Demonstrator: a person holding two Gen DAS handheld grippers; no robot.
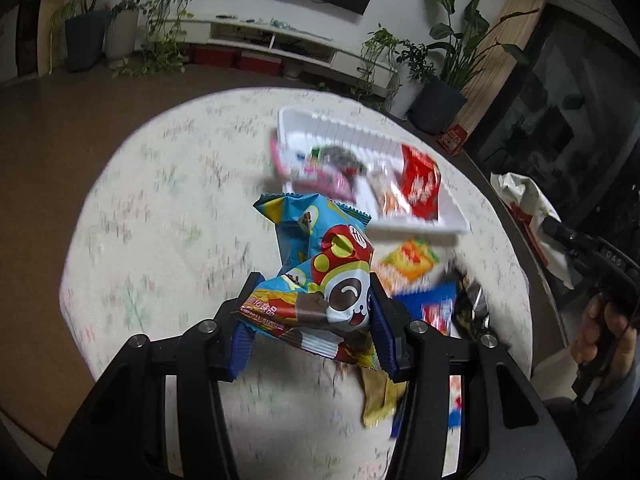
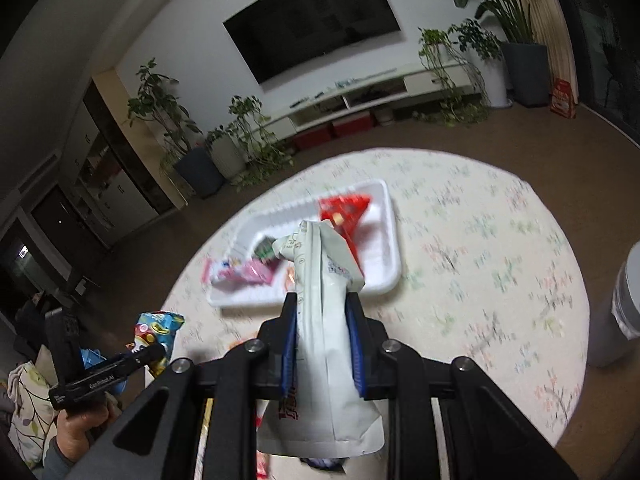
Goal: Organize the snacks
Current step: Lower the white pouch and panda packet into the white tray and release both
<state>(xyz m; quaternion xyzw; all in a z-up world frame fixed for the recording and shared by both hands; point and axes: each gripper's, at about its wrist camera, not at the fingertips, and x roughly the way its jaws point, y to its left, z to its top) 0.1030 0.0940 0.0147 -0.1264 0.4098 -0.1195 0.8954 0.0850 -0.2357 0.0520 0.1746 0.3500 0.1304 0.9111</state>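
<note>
A: What is your left gripper [image 1: 314, 316] doing?

B: Your left jaws stand partly apart, their blue ribbed pads [image 1: 384, 328] pressing both sides of a crinkled blue foil snack bag with a panda cartoon [image 1: 320, 276]. You hold it above the table at the centre of the left wrist view.

A: And your right gripper [image 2: 322, 344]?

B: Your right jaws are squeezed nearly together on a pale white plastic snack packet [image 2: 322, 320], pinched flat at its middle, its top standing up past the fingertips, centre of the right wrist view.

A: What lies beyond them?

B: In the left view, a white ribbed plastic tray [image 1: 420, 226] sits above and right of the panda bag, on a round table with a floral cloth [image 1: 160, 220]. The tray holds a red packet [image 1: 420, 184] and a pink packet [image 1: 324, 180], blurred. Below the tray, an orange-yellow packet [image 1: 408, 262] and a blue packet [image 1: 436, 304] lie on the cloth.
</note>
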